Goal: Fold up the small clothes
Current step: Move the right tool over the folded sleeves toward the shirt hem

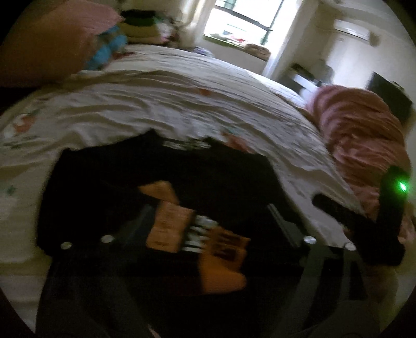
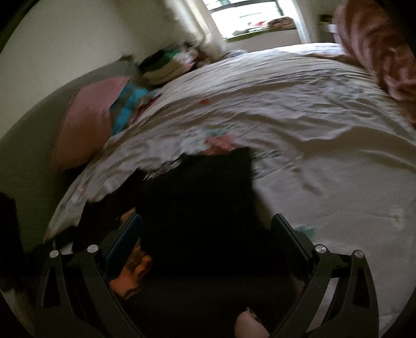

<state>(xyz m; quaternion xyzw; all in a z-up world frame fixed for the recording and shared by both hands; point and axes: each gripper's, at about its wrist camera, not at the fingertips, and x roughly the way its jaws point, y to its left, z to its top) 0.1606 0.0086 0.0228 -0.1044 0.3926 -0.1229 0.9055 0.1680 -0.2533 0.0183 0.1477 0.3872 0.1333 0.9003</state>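
Observation:
A black garment (image 1: 161, 182) with an orange and white print (image 1: 182, 228) lies spread on the white flowered bed sheet (image 1: 156, 104). My left gripper (image 1: 210, 218) hangs just above it, open, with both dark fingers wide apart over the print. In the right wrist view the same black garment (image 2: 202, 197) lies between the fingers of my right gripper (image 2: 208, 231), which is open and grips nothing. The orange print (image 2: 130, 273) shows beside its left finger. The right gripper's body (image 1: 364, 223), with a green light, reaches in from the right of the left wrist view. Both views are blurred.
A pink pillow (image 1: 52, 39) and a blue cloth (image 1: 106, 49) lie at the head of the bed. A pink striped blanket (image 1: 364, 135) is heaped on the right. A stack of folded clothes (image 2: 166, 65) sits by the wall, near a bright window (image 1: 247, 18).

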